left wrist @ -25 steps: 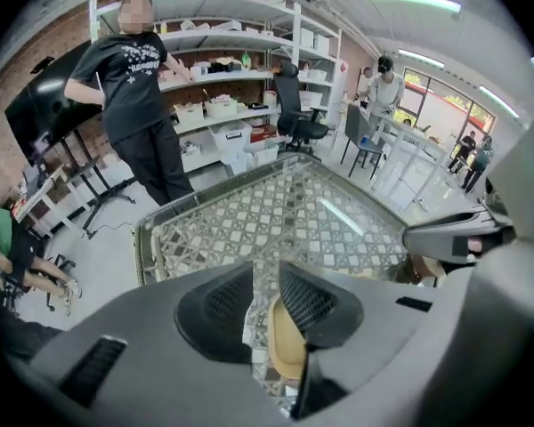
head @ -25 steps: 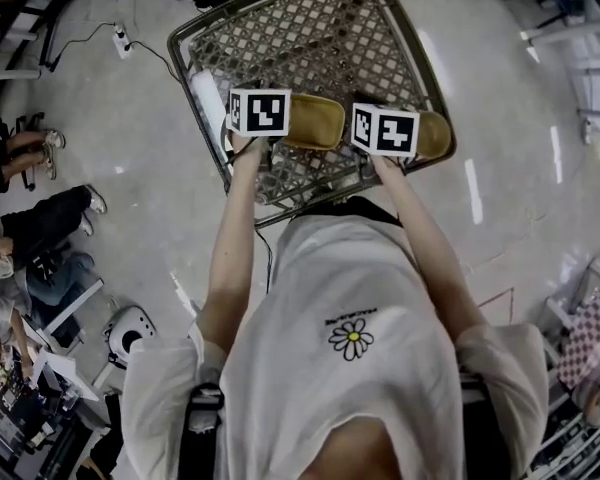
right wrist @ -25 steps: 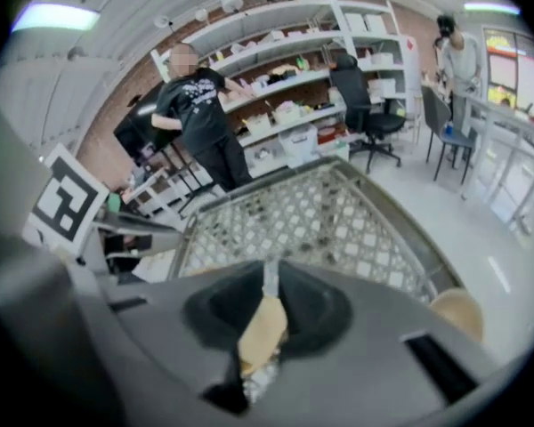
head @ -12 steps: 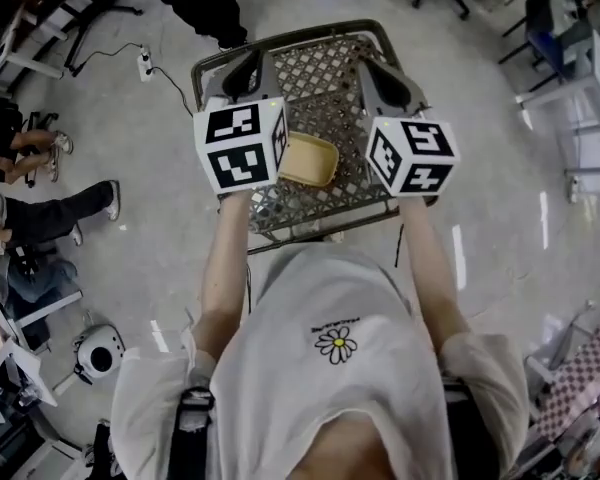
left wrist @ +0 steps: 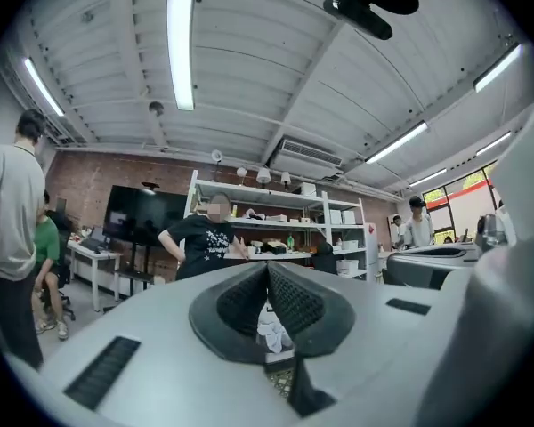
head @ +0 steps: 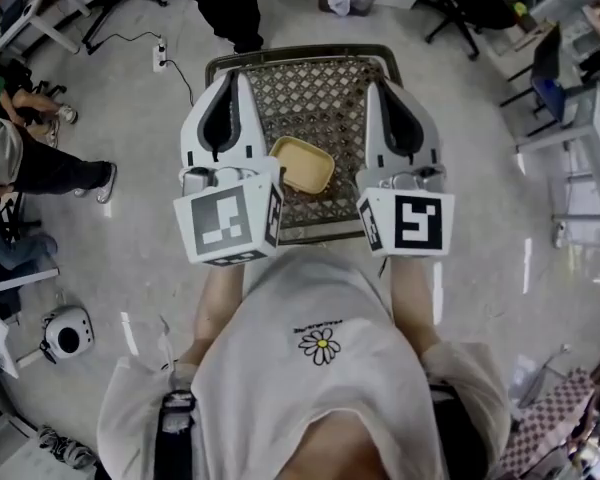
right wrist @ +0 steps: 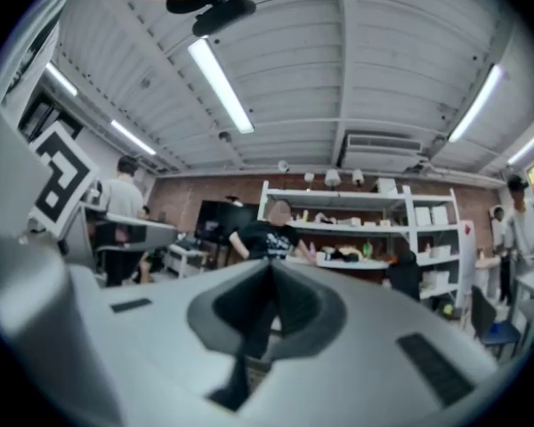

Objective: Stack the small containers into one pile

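Overhead, the head view shows a tan, rounded-rectangular container lying on the metal-lattice worktop, seen between the white left hand-held gripper and right hand-held gripper. In the left gripper view, ribbed black jaws have just closed together, empty. In the right gripper view they have done likewise.

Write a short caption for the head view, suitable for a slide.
Left gripper and right gripper, both shut and empty, held over a mesh table bearing a yellow container.
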Demonstrator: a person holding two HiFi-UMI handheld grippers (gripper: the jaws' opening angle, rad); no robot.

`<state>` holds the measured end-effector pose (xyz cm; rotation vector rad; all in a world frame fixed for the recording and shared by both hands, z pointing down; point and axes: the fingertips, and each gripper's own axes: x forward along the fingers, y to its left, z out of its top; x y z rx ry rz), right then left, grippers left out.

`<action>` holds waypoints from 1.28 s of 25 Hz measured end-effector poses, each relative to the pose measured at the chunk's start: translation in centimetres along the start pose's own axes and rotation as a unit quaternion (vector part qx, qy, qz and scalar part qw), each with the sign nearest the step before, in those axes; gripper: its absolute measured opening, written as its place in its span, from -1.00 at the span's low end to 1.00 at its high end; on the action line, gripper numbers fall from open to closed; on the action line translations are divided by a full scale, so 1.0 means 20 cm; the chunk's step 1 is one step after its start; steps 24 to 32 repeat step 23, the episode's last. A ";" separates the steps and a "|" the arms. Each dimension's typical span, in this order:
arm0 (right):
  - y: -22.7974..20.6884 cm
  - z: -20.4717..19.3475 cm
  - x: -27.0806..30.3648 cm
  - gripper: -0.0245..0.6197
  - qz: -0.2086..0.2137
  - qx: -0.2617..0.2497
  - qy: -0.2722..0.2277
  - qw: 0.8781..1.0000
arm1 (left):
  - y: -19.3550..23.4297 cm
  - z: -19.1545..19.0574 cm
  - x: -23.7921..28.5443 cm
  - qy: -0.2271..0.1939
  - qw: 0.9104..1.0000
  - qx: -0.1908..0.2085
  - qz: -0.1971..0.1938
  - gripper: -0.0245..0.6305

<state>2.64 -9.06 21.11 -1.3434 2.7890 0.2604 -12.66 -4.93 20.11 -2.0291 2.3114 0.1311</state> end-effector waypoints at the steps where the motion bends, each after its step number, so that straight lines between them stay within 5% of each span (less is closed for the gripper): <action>1: 0.02 0.00 -0.01 -0.83 0.000 0.000 -0.001 1.000 | 0.02 0.00 -0.01 -0.001 1.000 0.000 0.005 -0.84; 32: 0.02 0.03 -0.05 -0.83 0.006 0.018 -0.011 1.000 | 0.00 0.04 -0.06 -0.002 0.999 0.027 0.020 -0.84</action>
